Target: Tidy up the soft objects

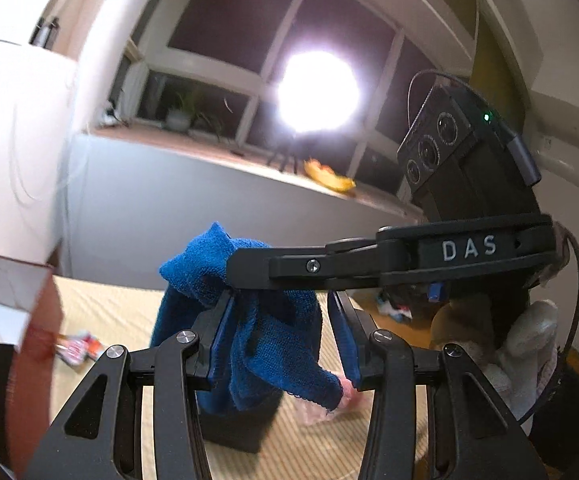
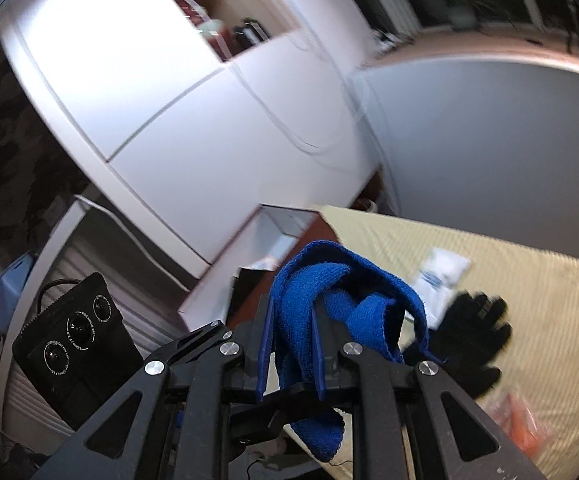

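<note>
A blue terry cloth [image 1: 265, 328] hangs in the air above the striped mat. In the left wrist view my left gripper [image 1: 285, 312] stands open around its drooping folds, and the right gripper [image 1: 241, 272] reaches across from the right and pinches the cloth's top. In the right wrist view my right gripper [image 2: 293, 312] is shut on the blue cloth [image 2: 329, 300], which drapes over its fingers. A black glove [image 2: 469, 340] lies on the mat beyond it.
A yellow striped mat [image 1: 121, 312] covers the surface. An open white box [image 2: 273, 232] stands at its edge. A white packet [image 2: 441, 272] and orange packets [image 2: 521, 420] lie on the mat. White cabinets [image 2: 169, 100] and a bright lamp [image 1: 317, 92] stand behind.
</note>
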{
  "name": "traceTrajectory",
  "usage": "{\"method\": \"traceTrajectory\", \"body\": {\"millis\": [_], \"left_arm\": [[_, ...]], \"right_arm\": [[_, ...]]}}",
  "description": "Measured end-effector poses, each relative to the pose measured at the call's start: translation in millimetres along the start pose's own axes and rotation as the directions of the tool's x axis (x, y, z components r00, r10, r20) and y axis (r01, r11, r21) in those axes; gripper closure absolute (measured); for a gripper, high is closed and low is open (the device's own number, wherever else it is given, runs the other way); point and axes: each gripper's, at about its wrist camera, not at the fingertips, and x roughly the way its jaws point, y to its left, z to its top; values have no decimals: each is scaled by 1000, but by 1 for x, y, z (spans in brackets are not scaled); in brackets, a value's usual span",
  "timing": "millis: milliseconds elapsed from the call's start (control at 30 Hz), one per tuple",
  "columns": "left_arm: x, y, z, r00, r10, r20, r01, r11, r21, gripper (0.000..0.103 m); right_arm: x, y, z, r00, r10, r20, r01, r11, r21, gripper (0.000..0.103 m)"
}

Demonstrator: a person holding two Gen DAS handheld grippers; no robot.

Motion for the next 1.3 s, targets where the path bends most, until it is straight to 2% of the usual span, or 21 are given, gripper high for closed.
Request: {"method": "traceTrajectory", "body": {"millis": [233, 467, 567, 833, 967, 1067, 1133, 1200, 1300], "left_arm": [[-49, 28, 17, 992, 95, 89, -96, 995, 12, 60], [-94, 70, 23, 962, 233, 145, -231, 973, -26, 60], [-109, 90, 12, 949, 283, 142, -277, 959, -58, 60], [-134, 136, -25, 919, 391, 55, -380, 913, -146, 59], [-129, 150, -43, 888, 459, -10, -455, 876, -163, 60], [-121, 165, -56, 853, 518, -68, -522, 836, -168, 60], [-121, 172, -64, 843, 531, -84, -536, 824, -184, 60], [-122, 174, -69, 831, 549, -91, -556, 809, -189, 60], [-125, 171, -73, 831, 551, -81, -555, 807, -200, 59]], "right_arm": [[34, 61, 22, 997, 71, -5, -72, 993, -95, 88], [90, 112, 42, 980, 185, -69, -194, 970, -145, 88], [115, 127, 43, 971, 215, -107, -229, 961, -153, 88], [198, 147, 24, 937, 249, -246, -280, 954, -104, 88], [227, 139, 11, 916, 253, -310, -280, 959, -44, 86], [233, 131, 4, 916, 239, -322, -261, 965, -26, 84], [228, 126, 2, 920, 240, -310, -258, 966, -20, 61], [217, 122, 1, 934, 226, -277, -242, 970, -26, 50], [196, 112, -2, 952, 195, -238, -212, 976, -48, 49]]}}
